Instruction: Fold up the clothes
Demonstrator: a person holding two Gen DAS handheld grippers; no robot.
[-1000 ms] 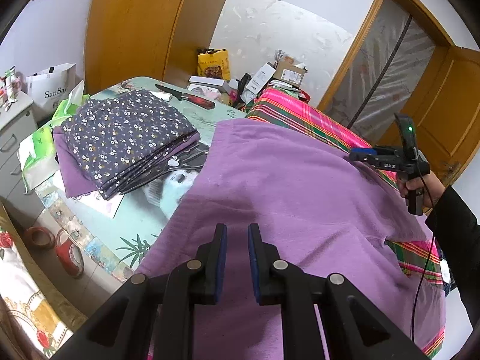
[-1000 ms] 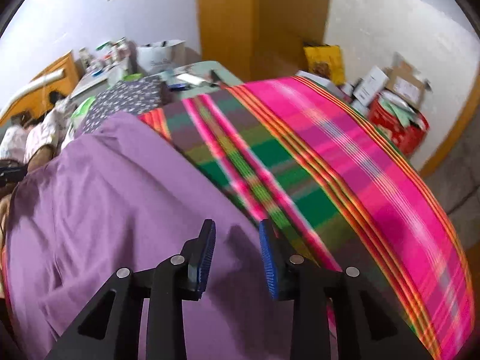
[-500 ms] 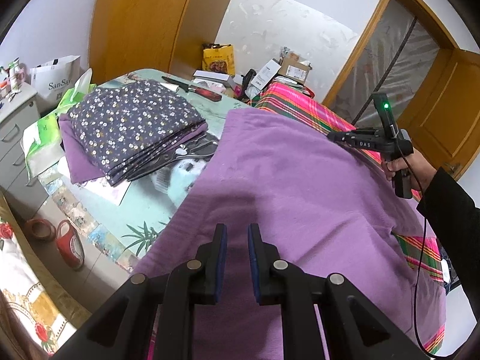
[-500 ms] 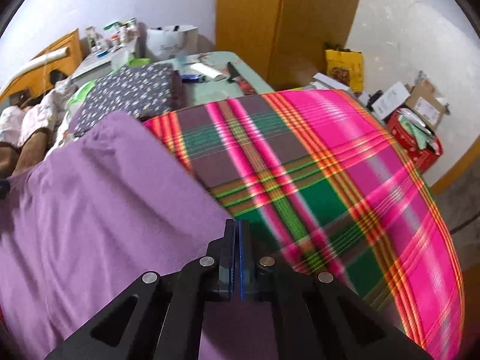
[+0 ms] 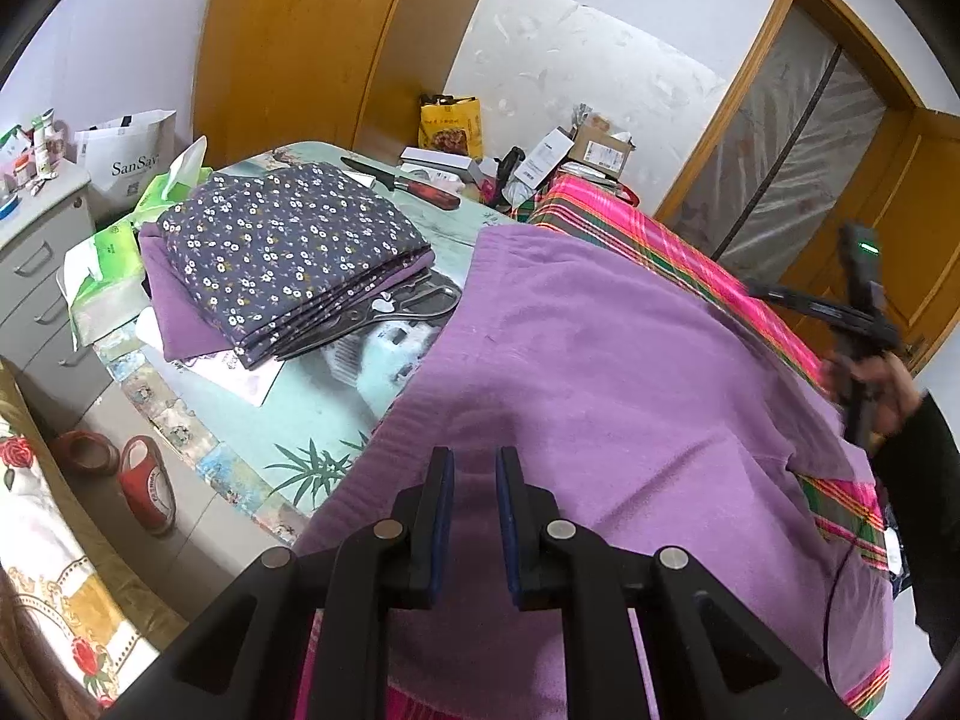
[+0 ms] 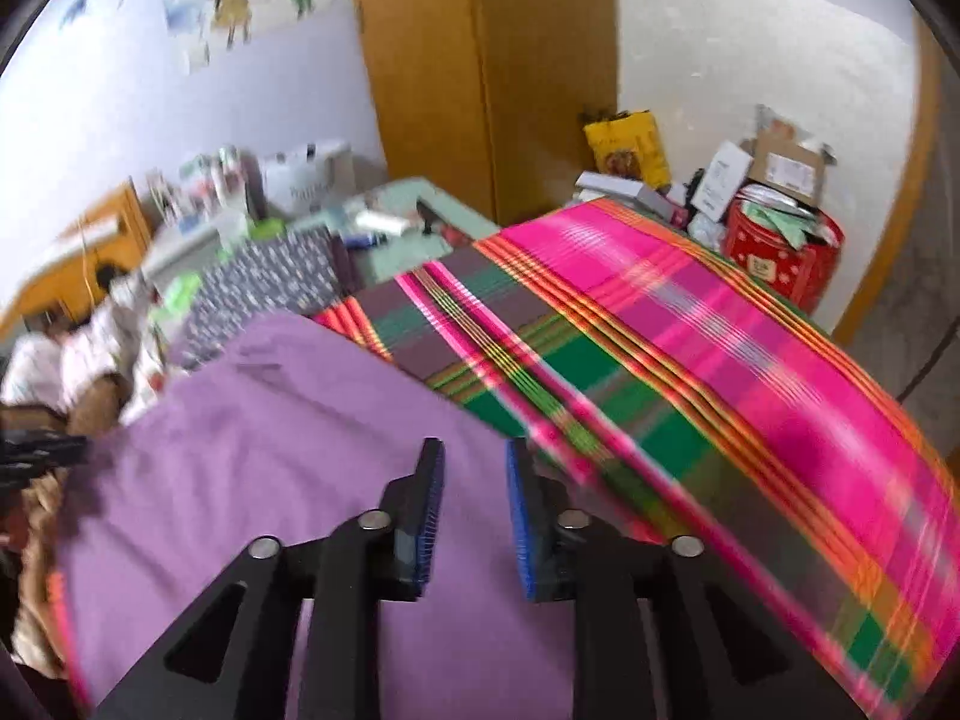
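Observation:
A purple garment lies spread over a pink-and-green plaid cloth on the table. My left gripper hovers over the garment's near left part, open by a narrow gap with only flat fabric behind it. In the right wrist view my right gripper is open above the purple garment, just beside its edge on the plaid cloth. The left wrist view shows a hand holding that right gripper at the garment's far right side. A folded floral stack sits at the table's left.
Large scissors lie beside the floral stack and a knife lies behind it. Green tissue packs and a grey drawer cabinet stand left. Red slippers are on the floor. A full red bin and boxes stand at the far wall.
My right gripper was open a second ago, shut at the purple garment's edge half a second ago, and stands open again now, moved right. My left gripper kept the same narrow gap.

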